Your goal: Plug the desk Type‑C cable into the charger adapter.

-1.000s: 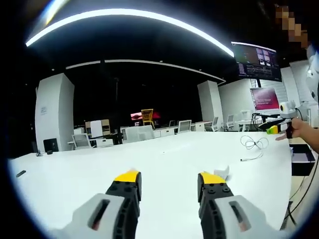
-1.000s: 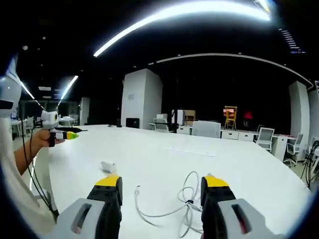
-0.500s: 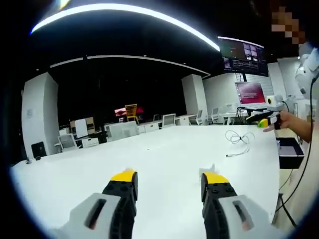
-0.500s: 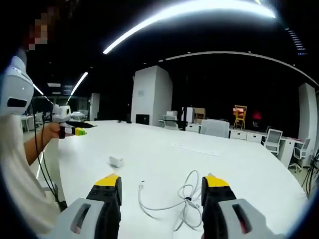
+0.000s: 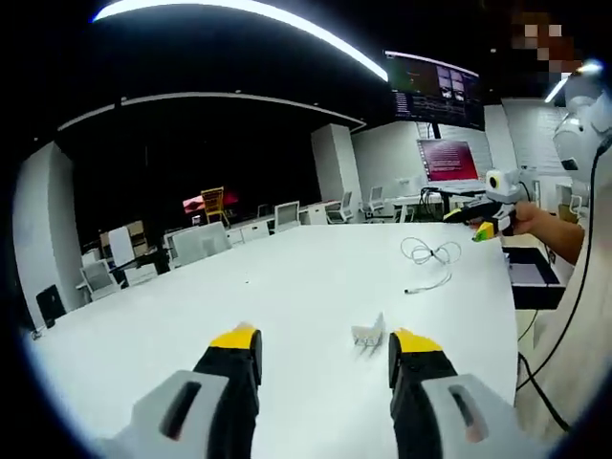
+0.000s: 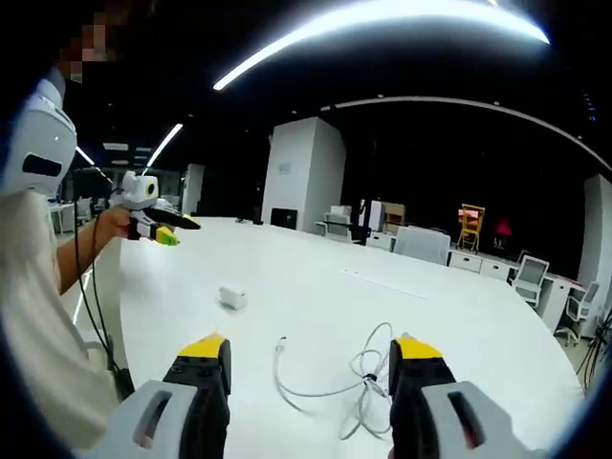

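A small white charger adapter (image 5: 368,332) lies on the white table (image 5: 287,287), just ahead of my left gripper (image 5: 325,342) and close to its right jaw. That gripper is open and holds nothing. The white Type-C cable (image 6: 363,368) lies loosely coiled in front of my right gripper (image 6: 310,349), which is also open and holds nothing. The cable's plug end (image 6: 281,340) points toward the adapter (image 6: 232,297). In the left gripper view the cable (image 5: 427,253) sits farther off, near the right gripper (image 5: 483,225) held in a hand. The left gripper (image 6: 158,229) appears at the left in the right gripper view.
A dark box (image 5: 534,279) sits past the table's edge on the right. Two lit screens (image 5: 435,91) hang behind it. Desks and chairs (image 5: 206,244) stand across the dark room. The person's body (image 6: 38,316) stands along the table's left edge.
Both views have shifted with the hands. The adapter now shows just ahead of the left jaws. Cable and adapter lie where they were, and both grippers stay open.
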Demonstrator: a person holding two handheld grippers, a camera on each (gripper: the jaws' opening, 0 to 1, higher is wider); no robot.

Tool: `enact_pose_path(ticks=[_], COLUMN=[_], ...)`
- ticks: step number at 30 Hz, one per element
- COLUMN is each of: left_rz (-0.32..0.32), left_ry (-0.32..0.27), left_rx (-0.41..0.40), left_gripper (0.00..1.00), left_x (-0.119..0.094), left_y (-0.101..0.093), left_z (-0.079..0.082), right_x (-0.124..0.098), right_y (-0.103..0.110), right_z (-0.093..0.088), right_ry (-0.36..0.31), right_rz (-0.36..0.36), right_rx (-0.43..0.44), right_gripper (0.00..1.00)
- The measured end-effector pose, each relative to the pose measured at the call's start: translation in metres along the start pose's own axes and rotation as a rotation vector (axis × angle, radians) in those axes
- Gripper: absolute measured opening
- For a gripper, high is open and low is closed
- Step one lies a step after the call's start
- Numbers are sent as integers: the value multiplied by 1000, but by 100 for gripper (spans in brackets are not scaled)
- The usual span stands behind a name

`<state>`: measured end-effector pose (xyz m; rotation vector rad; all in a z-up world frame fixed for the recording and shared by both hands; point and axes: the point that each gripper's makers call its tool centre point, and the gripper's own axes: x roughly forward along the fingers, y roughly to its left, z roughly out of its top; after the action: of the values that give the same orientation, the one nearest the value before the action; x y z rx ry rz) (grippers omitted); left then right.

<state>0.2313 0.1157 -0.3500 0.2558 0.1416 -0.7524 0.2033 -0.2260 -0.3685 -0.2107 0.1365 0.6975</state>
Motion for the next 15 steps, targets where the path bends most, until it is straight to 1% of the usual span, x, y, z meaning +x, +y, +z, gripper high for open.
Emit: enact_pose_path(ticks=[2, 6, 12, 13, 15], left_rz=[-26, -62, -102, -117, -155], left_ry=[31, 64, 97, 99, 126], left_rx=[8, 22, 18, 17, 12], left_gripper=[54, 54, 52, 53, 53], left_x=[5, 15, 32, 35, 42], left_y=[-4, -8, -8, -9, -15], left_z=[-3, -5, 0, 1, 0], right_x=[0, -1, -4, -5, -6], right_y=[2, 7, 8, 8, 7], right_z=[0, 0, -4, -5, -8], right_ry=[3, 3, 11, 17, 24], right_rz=[6, 12, 4, 1, -4], right_rx=[-2, -7, -3, -6, -4], right_gripper=[68, 67, 67, 67, 67])
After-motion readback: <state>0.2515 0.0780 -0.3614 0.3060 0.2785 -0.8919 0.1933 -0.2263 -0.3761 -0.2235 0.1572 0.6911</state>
